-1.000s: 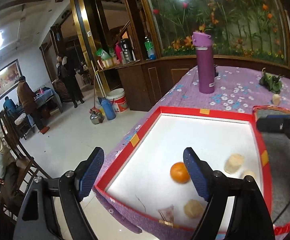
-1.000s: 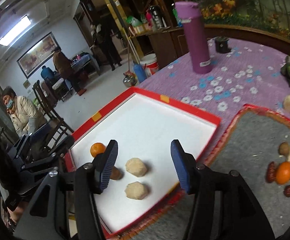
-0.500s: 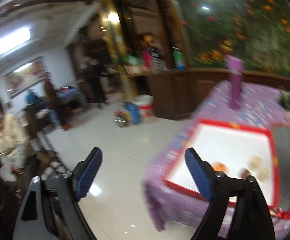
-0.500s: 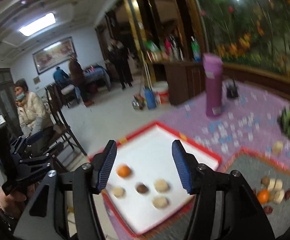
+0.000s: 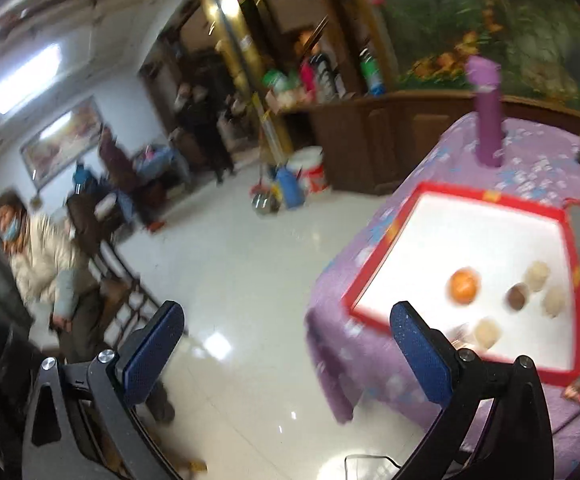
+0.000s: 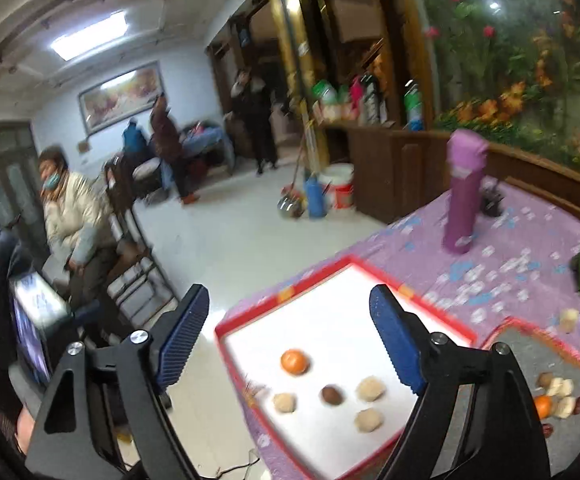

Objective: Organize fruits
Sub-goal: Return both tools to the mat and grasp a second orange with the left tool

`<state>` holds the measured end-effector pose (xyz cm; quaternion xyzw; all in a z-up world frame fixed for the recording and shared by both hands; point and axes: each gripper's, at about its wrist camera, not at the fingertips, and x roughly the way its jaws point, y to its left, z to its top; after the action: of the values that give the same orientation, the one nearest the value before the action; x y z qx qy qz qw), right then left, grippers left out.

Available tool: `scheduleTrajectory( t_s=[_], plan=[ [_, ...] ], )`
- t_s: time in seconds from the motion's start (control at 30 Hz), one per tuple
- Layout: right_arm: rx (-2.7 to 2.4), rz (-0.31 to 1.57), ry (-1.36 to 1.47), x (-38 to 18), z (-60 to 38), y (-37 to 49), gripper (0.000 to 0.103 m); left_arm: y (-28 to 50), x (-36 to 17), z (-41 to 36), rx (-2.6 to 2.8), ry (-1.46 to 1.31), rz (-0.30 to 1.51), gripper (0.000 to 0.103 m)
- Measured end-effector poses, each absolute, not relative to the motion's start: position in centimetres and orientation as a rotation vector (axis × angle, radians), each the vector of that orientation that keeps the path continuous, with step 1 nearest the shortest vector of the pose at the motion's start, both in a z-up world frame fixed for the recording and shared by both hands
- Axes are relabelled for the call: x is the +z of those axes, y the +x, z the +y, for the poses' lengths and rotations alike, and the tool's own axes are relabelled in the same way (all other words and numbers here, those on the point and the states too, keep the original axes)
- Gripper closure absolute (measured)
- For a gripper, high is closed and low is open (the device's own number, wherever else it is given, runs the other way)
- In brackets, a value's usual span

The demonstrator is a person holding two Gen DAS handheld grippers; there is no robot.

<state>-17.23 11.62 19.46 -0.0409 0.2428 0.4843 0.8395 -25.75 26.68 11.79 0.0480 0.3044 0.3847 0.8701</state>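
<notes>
Left tongs spread wide and empty above the floor beside the table, right tongs likewise released over the red-rimmed white tray, orange, brown fruit and three pale fruits inside it, further fruits on the grey mat.

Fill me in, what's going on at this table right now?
A person is sorting fruit with two handheld tools. The left tool and right tool are both open and empty, held up away from the table. The red-edged white tray holds an orange, a dark brown fruit and three pale round ones. More fruit is piled on the grey mat beside it.
</notes>
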Motion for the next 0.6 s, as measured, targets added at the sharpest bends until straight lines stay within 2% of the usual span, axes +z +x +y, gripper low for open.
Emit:
scheduleTrajectory(
  t_s=[0.07,0.13,0.2,0.23,0.3,0.43,0.6],
  plan=[
    [1.001,0.4,0.021,22.8,8.6,-16.9,0.019,-26.0,15.0,25.1,0.814,0.125,0.511,0.0],
    [0.911,0.304,0.084,25.3,6.1,-16.3,0.013,-26.6,18.3,23.8,0.835,0.122,0.351,0.0],
    [0.872,0.337,0.051,25.8,6.0,-14.6,0.01,-25.5,19.8,23.1,0.839,0.118,0.274,0.0],
    [0.874,0.421,0.006,25.3,6.5,-13.0,0.01,-24.4,19.4,23.0,0.819,0.119,0.289,0.0],
    [0.851,0.553,0.022,23.3,5.4,-10.1,0.017,-21.3,17.8,22.4,0.745,0.126,0.421,0.0],
    [0.7,0.516,0.048,20.4,-3.6,-6.9,0.017,-17.8,14.5,17.9,0.451,0.156,0.538,0.0],
    [0.523,0.743,0.271,14.8,-16.0,-0.2,0.017,-12.4,12.7,12.8,0.194,0.196,0.613,0.0]
  ],
)
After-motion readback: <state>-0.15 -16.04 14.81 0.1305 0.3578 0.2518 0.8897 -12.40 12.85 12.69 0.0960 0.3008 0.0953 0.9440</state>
